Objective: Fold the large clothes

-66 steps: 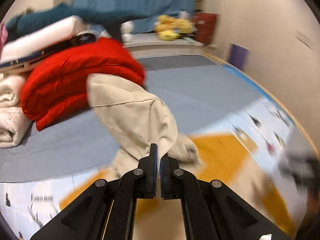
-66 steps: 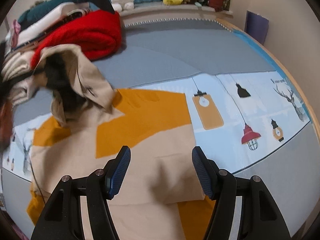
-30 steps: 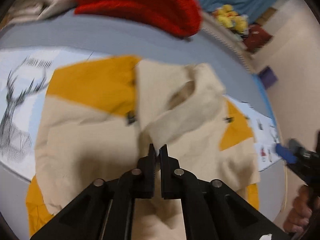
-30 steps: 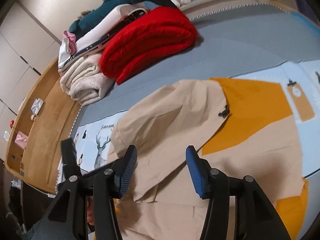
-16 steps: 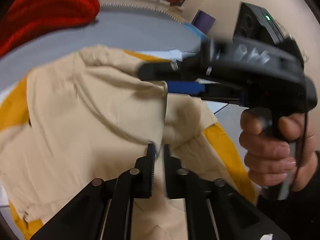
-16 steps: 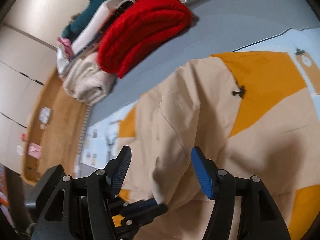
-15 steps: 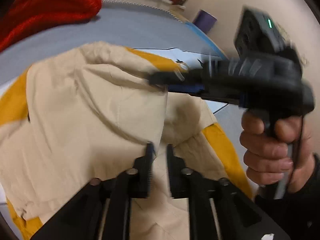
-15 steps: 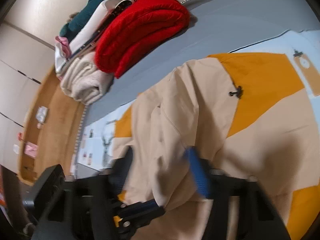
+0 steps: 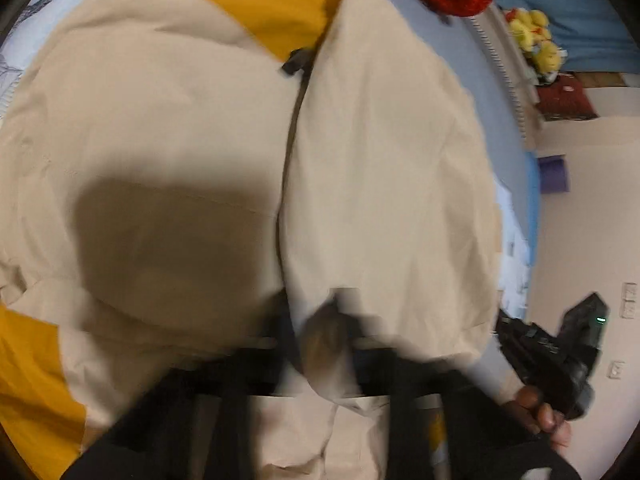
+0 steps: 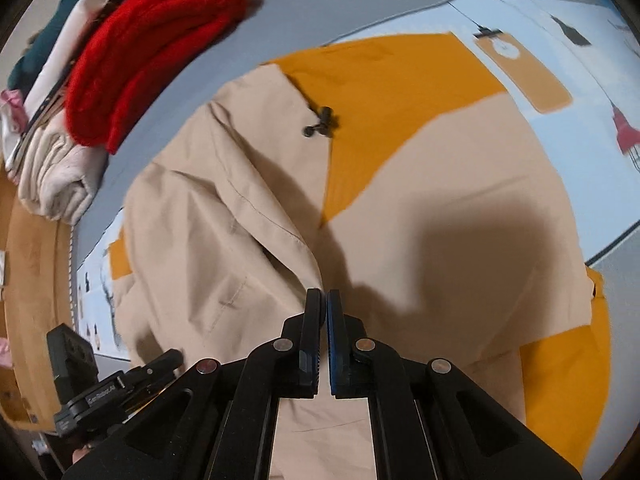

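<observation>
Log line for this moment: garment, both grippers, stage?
garment: beige-and-orange jacket flat on bed | right gripper: shut on folded jacket edge | left gripper: blurred, shut | stage: mid-fold

Warm indoor light from above throws soft dark shadows on the jacket (image 10: pixel 460 240); left view smears, edges bulge.

The jacket (image 10: pixel 460 208) lies spread on the bed (image 10: pixel 320 12). Behind it to the left sits a folded blanket (image 10: pixel 152 40), resting on a stack of bedding (image 10: pixel 56 176).
</observation>
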Demonstrator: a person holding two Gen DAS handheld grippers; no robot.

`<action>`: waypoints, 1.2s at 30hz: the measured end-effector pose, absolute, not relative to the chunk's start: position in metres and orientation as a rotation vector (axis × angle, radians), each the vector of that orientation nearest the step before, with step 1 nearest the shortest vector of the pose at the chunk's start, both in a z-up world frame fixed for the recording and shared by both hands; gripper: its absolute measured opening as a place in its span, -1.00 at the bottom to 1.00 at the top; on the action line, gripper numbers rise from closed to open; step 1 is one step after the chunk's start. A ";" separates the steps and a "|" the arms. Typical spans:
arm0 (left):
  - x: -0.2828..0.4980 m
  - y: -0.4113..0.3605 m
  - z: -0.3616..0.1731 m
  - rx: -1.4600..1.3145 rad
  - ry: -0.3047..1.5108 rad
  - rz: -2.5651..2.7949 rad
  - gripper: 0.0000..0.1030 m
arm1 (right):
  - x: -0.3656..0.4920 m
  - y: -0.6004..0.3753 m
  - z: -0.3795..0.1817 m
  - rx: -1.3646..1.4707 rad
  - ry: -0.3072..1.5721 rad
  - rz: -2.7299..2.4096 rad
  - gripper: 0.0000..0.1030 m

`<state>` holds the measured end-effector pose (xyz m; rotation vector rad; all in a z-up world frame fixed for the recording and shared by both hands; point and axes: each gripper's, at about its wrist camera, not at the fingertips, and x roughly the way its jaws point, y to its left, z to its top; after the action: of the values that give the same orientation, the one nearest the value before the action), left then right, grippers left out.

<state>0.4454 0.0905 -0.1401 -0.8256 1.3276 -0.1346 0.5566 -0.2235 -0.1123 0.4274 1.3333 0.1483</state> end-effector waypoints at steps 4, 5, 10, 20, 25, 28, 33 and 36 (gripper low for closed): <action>0.447 0.103 -0.096 -0.729 1.173 -0.121 -0.99 | 0.556 -0.225 -0.097 0.456 1.248 0.188 -0.97; 0.445 0.108 -0.081 -0.706 1.115 -0.098 -0.99 | 0.555 -0.225 -0.088 0.467 1.202 0.217 -0.97; 0.443 0.102 -0.077 -0.581 1.099 -0.061 -0.98 | 0.554 -0.225 -0.077 0.509 1.153 0.233 -0.98; 0.446 0.098 -0.089 -0.446 1.198 0.115 -0.53 | 0.557 -0.222 -0.127 0.382 1.334 0.082 -0.98; 0.444 0.055 -0.066 -0.270 1.091 -0.080 -0.49 | 0.557 -0.220 -0.111 0.335 1.301 0.042 -0.55; 0.439 0.023 -0.101 -0.330 1.246 -0.297 -0.43 | 0.549 -0.221 -0.096 0.303 1.236 -0.042 -0.34; 0.431 0.026 -0.153 -0.291 1.414 -0.212 -0.50 | 0.542 -0.219 -0.065 0.297 1.080 -0.016 -0.34; 0.430 0.043 -0.129 -0.381 1.356 -0.261 -0.50 | 0.545 -0.199 -0.066 0.357 1.098 0.210 -0.34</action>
<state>0.4297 0.0427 -0.1294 -0.3814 1.3564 -0.2607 0.5454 -0.1995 -0.0658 0.3572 1.0977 0.2102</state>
